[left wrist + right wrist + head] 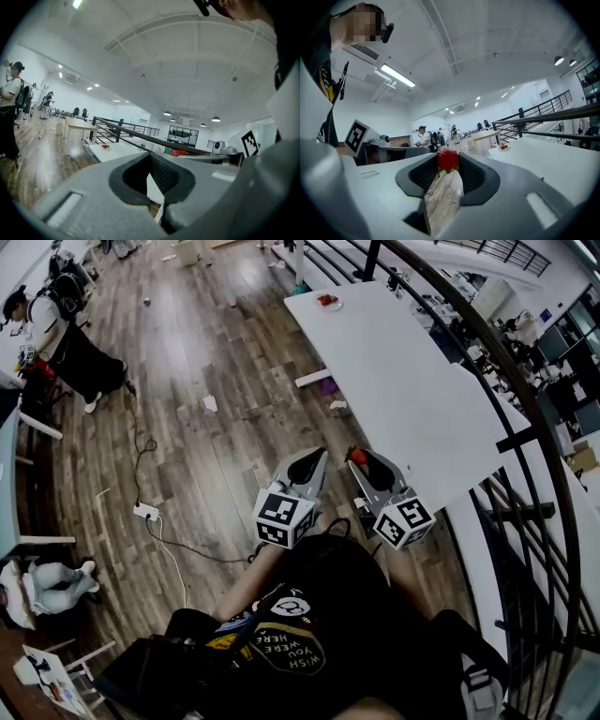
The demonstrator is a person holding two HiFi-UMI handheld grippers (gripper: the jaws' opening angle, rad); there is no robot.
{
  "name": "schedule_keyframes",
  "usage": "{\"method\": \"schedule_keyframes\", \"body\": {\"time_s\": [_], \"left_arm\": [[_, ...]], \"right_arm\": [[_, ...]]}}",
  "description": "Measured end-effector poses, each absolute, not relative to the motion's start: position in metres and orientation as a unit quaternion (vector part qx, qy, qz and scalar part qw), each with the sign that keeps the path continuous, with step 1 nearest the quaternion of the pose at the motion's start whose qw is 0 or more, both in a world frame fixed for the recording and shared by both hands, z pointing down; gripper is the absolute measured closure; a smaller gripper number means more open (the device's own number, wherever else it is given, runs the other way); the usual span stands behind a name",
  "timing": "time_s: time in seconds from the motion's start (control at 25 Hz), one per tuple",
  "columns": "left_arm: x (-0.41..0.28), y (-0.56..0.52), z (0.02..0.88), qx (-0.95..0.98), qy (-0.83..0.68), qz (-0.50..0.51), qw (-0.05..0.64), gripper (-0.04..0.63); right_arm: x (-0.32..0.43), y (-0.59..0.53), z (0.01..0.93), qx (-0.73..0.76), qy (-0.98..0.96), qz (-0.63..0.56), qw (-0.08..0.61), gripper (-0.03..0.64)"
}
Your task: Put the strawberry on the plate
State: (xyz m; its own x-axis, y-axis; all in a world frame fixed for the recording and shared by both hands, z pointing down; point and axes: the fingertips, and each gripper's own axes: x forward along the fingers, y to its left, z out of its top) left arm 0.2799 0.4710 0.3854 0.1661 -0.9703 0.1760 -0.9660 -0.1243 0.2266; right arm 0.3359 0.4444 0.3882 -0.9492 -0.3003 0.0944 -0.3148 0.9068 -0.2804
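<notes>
My right gripper (364, 461) is shut on a red strawberry (357, 457), held in the air beside the near end of the long white table (412, 399). In the right gripper view the strawberry (448, 159) sits pinched at the tips of the dark pads (469, 174). A small white plate (328, 301) with something red on it stands at the table's far end; it also shows as the plate (503, 147) and the plate (106, 146). The left gripper (316, 457) hangs just left of the right one, shut and empty.
A black curved railing (525, 399) runs along the table's right side. A cable and a power strip (146, 513) lie on the wooden floor to the left. People (56, 320) stand far left. A small white stool (312, 379) is by the table.
</notes>
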Motion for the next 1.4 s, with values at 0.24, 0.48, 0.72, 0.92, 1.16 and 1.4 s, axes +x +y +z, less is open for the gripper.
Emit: {"method": "schedule_keyframes", "body": {"time_s": [0.24, 0.48, 0.72, 0.92, 1.16, 1.4], "left_arm": [[0.261, 0.455, 0.398, 0.756, -0.635, -0.004, 0.161, 0.595], [0.261, 0.426, 0.403, 0.762, -0.624, -0.006, 0.172, 0.595], [0.257, 0.38, 0.395, 0.769, -0.617, -0.002, 0.168, 0.595], [0.253, 0.342, 0.389, 0.763, -0.627, 0.008, 0.158, 0.595], [0.25, 0.308, 0.378, 0.751, -0.643, 0.01, 0.15, 0.595], [0.256, 0.282, 0.388, 0.751, -0.643, 0.029, 0.145, 0.595]], "right_arm": [[0.321, 0.435, 0.399, 0.175, -0.971, 0.161, 0.037, 0.478], [0.314, 0.409, 0.403, 0.173, -0.969, 0.169, 0.044, 0.478], [0.303, 0.36, 0.391, 0.166, -0.972, 0.164, 0.037, 0.478], [0.298, 0.324, 0.385, 0.155, -0.974, 0.161, 0.03, 0.479], [0.297, 0.294, 0.379, 0.139, -0.976, 0.166, 0.028, 0.479], [0.299, 0.267, 0.389, 0.133, -0.975, 0.173, 0.031, 0.479]]}}
